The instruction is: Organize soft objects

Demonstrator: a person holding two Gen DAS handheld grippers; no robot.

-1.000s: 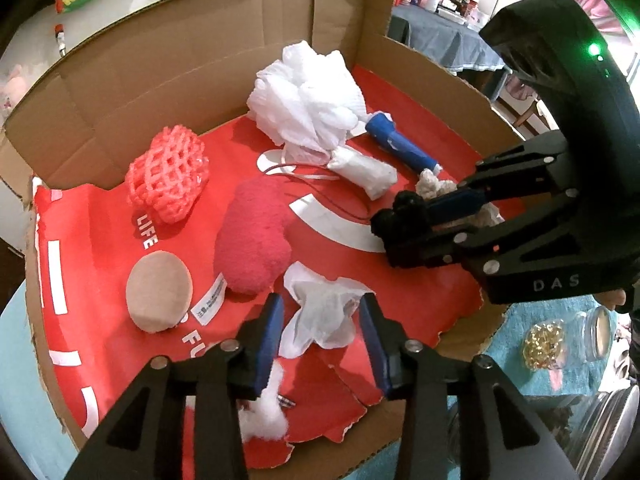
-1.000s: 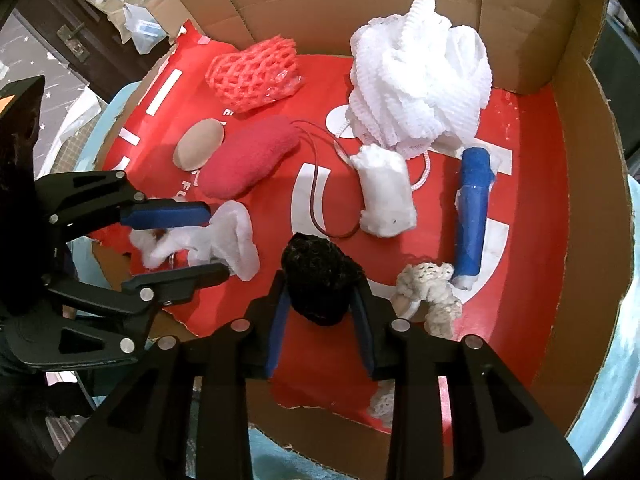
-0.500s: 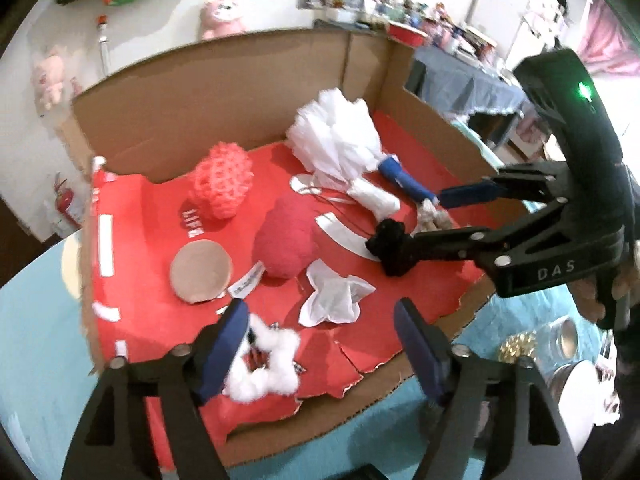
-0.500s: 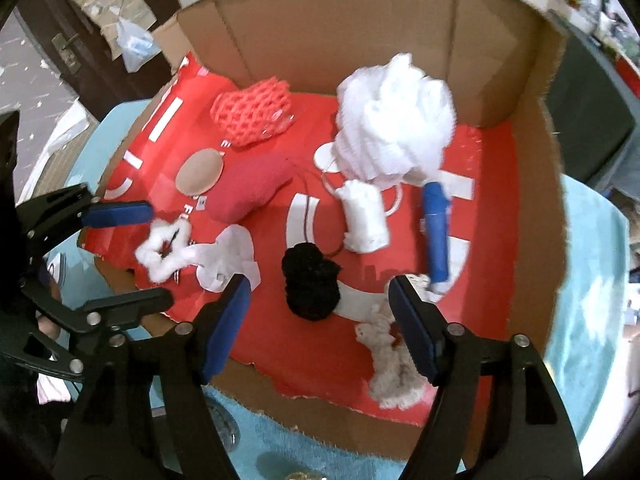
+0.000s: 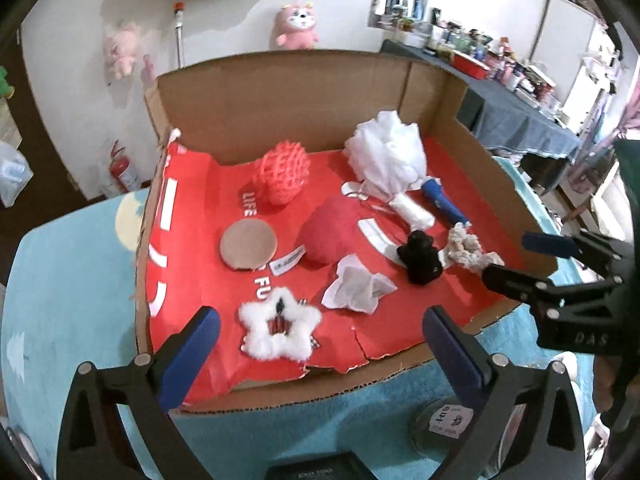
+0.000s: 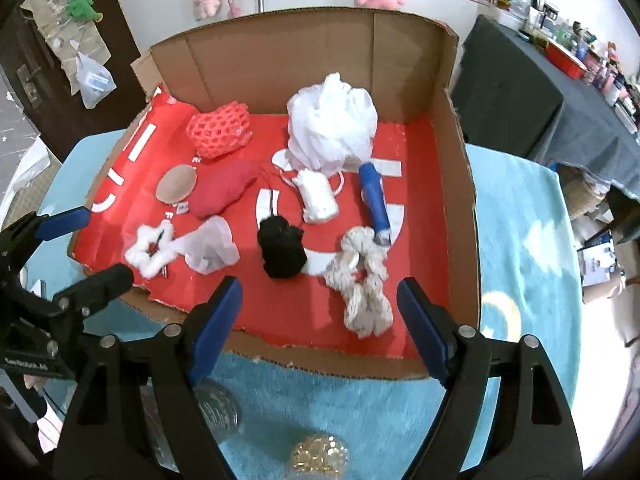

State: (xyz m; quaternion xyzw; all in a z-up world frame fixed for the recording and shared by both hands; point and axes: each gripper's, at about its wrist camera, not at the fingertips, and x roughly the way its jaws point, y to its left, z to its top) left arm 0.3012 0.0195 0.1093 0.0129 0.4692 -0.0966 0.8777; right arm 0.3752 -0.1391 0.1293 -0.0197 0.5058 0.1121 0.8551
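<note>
Both claws, left claw (image 5: pixel 316 340) and right claw (image 6: pixel 318 312), hang empty above the near edge of the cardboard box (image 6: pixel 280 60), jaws spreading wide, so I can survey soft objects like the black pom-pom (image 6: pixel 282 250) and white star (image 5: pixel 279 329) resting inside.

My two wrist views look steeply down from the near edge, side by side, sharing the cardboard box (image 5: pixel 280 92) (image 6: pixel 280 60).

Jar (image 6: pixel 318 456) cut off below
</note>
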